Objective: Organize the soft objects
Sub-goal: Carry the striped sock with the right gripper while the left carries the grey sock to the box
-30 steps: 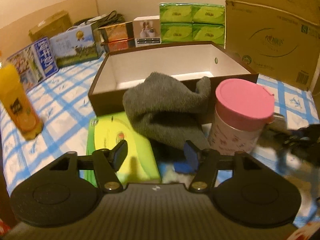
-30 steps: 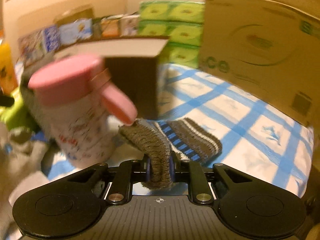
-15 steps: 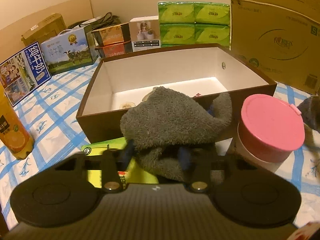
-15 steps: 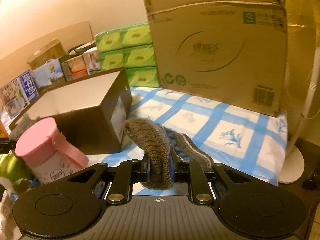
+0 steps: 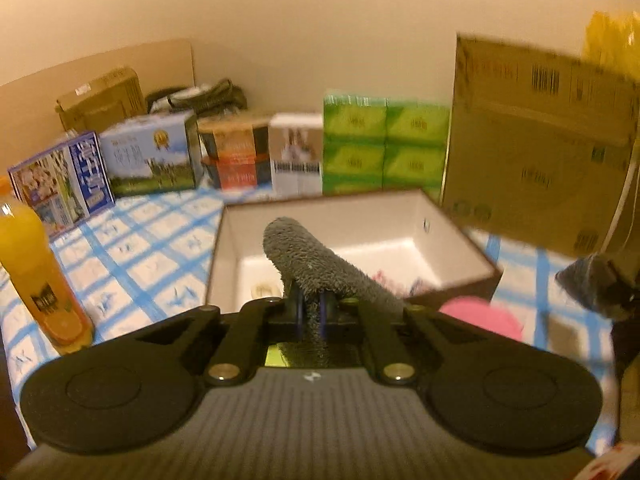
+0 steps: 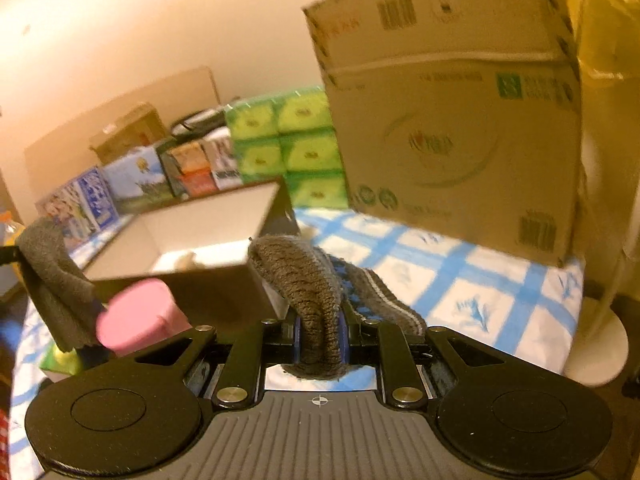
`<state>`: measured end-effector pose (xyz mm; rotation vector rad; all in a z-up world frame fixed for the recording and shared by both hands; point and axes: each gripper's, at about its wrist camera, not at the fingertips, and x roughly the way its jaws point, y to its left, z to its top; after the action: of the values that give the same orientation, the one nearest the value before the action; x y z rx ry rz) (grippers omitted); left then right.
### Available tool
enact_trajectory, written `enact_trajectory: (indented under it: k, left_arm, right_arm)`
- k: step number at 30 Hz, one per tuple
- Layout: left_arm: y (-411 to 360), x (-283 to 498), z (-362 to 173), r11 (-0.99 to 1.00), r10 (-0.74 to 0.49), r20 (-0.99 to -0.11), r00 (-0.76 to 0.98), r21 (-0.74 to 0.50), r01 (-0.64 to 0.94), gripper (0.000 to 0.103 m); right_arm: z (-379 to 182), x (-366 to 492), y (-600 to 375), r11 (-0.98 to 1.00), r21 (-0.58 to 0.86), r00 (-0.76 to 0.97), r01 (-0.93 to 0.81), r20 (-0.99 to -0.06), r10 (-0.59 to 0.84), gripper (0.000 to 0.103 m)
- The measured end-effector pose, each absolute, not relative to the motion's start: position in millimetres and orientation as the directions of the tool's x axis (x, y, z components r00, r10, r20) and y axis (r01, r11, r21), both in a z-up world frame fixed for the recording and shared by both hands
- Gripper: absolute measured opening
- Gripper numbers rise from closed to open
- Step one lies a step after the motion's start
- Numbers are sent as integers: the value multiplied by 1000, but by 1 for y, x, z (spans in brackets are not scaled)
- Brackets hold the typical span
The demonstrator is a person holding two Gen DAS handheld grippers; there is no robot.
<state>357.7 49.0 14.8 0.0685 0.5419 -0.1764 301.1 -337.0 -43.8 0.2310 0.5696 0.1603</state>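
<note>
My left gripper (image 5: 310, 314) is shut on a fuzzy grey sock (image 5: 316, 264), held up above the near rim of the open brown box (image 5: 472, 248) with its white inside. The same sock hangs at the left in the right wrist view (image 6: 52, 276). My right gripper (image 6: 318, 340) is shut on a knitted grey sock with blue and white stripes (image 6: 308, 280), lifted off the checked cloth to the right of the box (image 6: 224, 280). That sock shows at the right edge of the left wrist view (image 5: 592, 284).
A pink-lidded cup (image 5: 484, 316) stands by the box's near right corner. An orange juice bottle (image 5: 36, 276) stands at the left. Cartons (image 5: 148, 160), green tissue packs (image 5: 384, 144) and a big cardboard box (image 5: 536, 148) line the back. A green pack (image 6: 60, 360) lies low left.
My left gripper closed on the fuzzy grey sock and lifted it toward the box. My right gripper rose with the striped sock, off the cloth.
</note>
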Motion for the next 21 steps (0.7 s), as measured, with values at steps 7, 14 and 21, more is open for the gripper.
enact_trajectory:
  k: [7, 14, 21]
  left_arm:
    - [57, 359, 78, 983, -165, -434, 886, 2, 184, 7]
    - [52, 390, 111, 986, -146, -399, 905, 11, 164, 7]
    - [53, 435, 120, 990, -134, -408, 903, -15, 140, 7]
  right_arm:
    - [-3, 321, -330, 928, 316, 834, -196, -445, 328, 18]
    - [28, 360, -311, 875, 375, 804, -306, -390, 448, 18]
    - [31, 409, -289, 839, 422, 767, -343, -390, 509, 18]
